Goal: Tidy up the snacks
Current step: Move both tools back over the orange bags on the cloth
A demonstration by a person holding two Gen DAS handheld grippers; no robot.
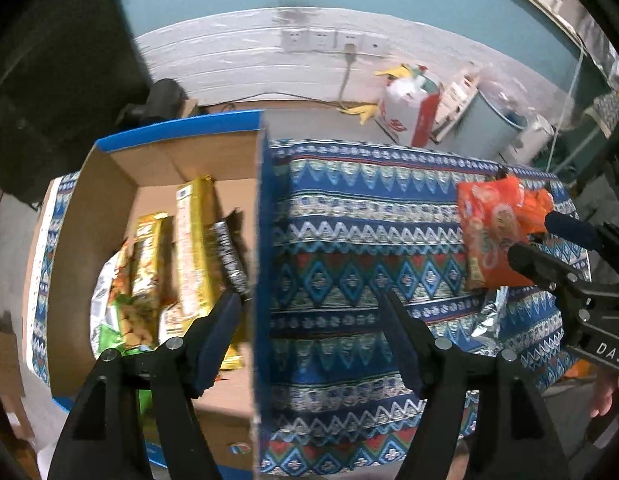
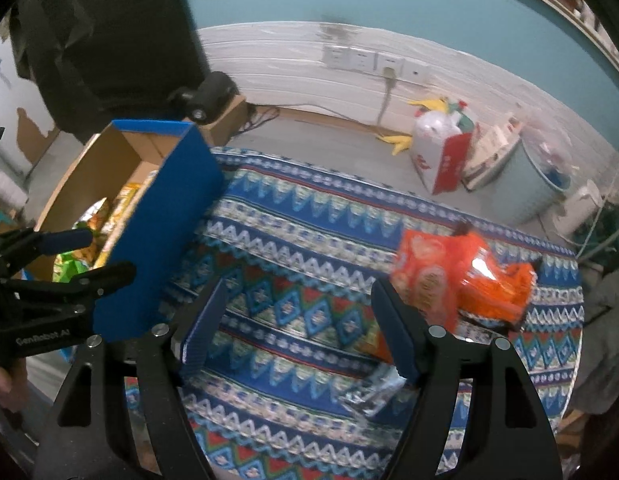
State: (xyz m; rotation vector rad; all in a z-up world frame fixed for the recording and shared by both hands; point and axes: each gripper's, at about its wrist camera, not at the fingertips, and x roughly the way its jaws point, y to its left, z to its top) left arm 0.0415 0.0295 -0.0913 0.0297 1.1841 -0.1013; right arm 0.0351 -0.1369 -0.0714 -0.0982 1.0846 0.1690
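Both the left gripper (image 1: pixel 309 300) and right gripper (image 2: pixel 297 292) gape empty right of the cardboard box (image 1: pixel 109 208); orange snack bags (image 2: pixel 449 276) lie further right.

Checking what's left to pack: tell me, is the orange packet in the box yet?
No, the orange packet lies on the cloth, outside the box.

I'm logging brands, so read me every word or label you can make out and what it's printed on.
"DAS": white letters on the black right gripper body, cut off by the frame edge.
"GenRobot.AI": white letters on the black left gripper body.
Print on the orange snack bags, gold boxes and red-and-white bag: too blurred.
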